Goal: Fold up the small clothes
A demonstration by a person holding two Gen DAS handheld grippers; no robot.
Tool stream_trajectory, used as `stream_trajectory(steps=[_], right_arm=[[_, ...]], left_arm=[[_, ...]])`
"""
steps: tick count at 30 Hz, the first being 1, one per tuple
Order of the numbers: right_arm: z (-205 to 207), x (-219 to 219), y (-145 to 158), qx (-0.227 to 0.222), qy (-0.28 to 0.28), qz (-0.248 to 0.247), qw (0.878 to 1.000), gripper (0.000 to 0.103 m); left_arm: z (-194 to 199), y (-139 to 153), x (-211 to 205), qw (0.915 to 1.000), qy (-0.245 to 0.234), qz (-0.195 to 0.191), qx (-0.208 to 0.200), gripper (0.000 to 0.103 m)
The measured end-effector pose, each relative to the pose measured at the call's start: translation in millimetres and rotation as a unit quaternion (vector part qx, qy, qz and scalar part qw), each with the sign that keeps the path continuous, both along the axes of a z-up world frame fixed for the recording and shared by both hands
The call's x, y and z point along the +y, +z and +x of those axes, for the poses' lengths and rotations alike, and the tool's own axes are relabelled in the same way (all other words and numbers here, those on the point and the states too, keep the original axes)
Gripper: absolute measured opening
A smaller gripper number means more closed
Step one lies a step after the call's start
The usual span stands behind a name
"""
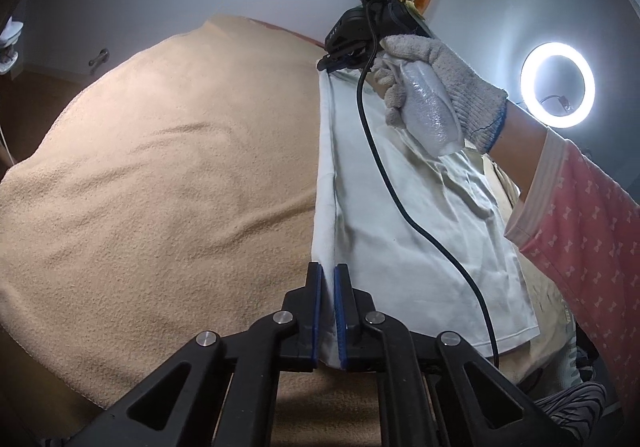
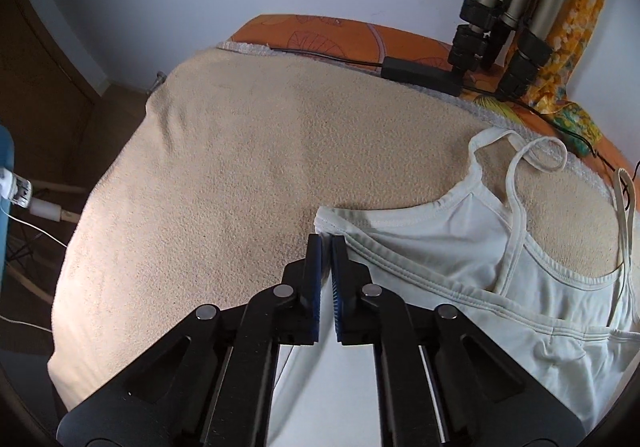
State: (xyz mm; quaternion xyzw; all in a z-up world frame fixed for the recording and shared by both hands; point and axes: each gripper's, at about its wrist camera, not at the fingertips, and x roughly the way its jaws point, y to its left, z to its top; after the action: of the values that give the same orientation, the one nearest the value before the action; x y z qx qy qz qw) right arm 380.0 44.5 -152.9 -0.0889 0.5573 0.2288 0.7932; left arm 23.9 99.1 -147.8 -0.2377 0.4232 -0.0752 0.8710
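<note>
A small white camisole (image 1: pixel 404 215) with thin straps (image 2: pixel 516 183) is held stretched between both grippers above a beige towel (image 1: pixel 168 183). My left gripper (image 1: pixel 327 271) is shut on the camisole's bottom side edge. My right gripper (image 2: pixel 326 243) is shut on the top side corner of the camisole (image 2: pixel 460 231), by the armhole. In the left wrist view the right gripper (image 1: pixel 340 59) shows at the far end of the taut edge, held by a gloved hand (image 1: pixel 436 87). The rest of the camisole hangs and drapes to the right.
The beige towel (image 2: pixel 248 167) covers an orange patterned surface (image 2: pixel 340 35). A tripod (image 2: pixel 500 27), a black power adapter (image 2: pixel 420 75) and cables stand at the far right. A ring light (image 1: pixel 557 84) glows at right. The person's pink sleeve (image 1: pixel 580 215) is close by.
</note>
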Motion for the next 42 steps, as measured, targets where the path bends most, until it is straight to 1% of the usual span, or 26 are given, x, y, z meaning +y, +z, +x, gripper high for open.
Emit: stream_trajectory(steps=[6,9,13,18,22,24,27,31,34,39,41,42], right_arm=[[-3.9,-28.9,21.7,-0.018,-0.009,0.041,0.999,0.004],[-9.0,-50.3,31.9,-0.026,-0.020,0.066,0.997,0.004],[-17.9,-85.7,42.3,-0.036,-0.040,0.086,0.995,0.004],[-25.6,-128.2,47.3,-0.050,-0.062,0.083,0.993,0.004],[-25.2,-154.7,42.7,-0.049,-0.074,0.072,0.993,0.004],[-22.4,-163.6,38.2,-0.046,-0.080,0.072,0.993,0.004],[-15.9,-168.6,28.0,-0.038,-0.086,0.072,0.993,0.004],[-10.9,-164.5,13.4,-0.037,-0.080,0.055,0.995,0.004],[-7.8,-162.7,4.3,-0.033,-0.080,0.049,0.995,0.004],[-6.0,-163.6,-4.0,-0.032,-0.081,0.042,0.995,0.004],[-6.2,-163.9,-3.2,-0.033,-0.079,0.045,0.995,0.004],[-6.1,-164.4,-2.1,-0.032,-0.077,0.048,0.995,0.004]], left_arm=[[-2.2,9.1,-6.1,0.9996,-0.020,0.000,-0.017,0.003],[-2.7,17.5,-16.7,0.9989,-0.035,0.005,-0.030,0.003],[-3.3,27.8,-38.3,0.9971,-0.060,0.013,-0.044,0.003],[-0.3,32.5,-69.0,0.9937,-0.099,0.017,-0.050,0.003],[9.2,29.5,-91.4,0.9916,-0.122,0.015,-0.041,0.003],[13.6,25.3,-102.8,0.9908,-0.130,0.020,-0.034,0.003],[19.1,18.2,-112.1,0.9901,-0.137,0.024,-0.022,0.003],[26.9,7.8,-114.9,0.9900,-0.141,0.008,-0.002,0.003],[28.9,2.5,-121.9,0.9889,-0.147,0.022,0.003,0.003],[31.0,-2.8,-127.1,0.9875,-0.156,0.017,0.011,0.004],[32.0,-3.9,-129.2,0.9868,-0.161,0.011,0.012,0.012],[32.8,-4.3,-131.1,0.9862,-0.165,0.008,0.013,0.018]])
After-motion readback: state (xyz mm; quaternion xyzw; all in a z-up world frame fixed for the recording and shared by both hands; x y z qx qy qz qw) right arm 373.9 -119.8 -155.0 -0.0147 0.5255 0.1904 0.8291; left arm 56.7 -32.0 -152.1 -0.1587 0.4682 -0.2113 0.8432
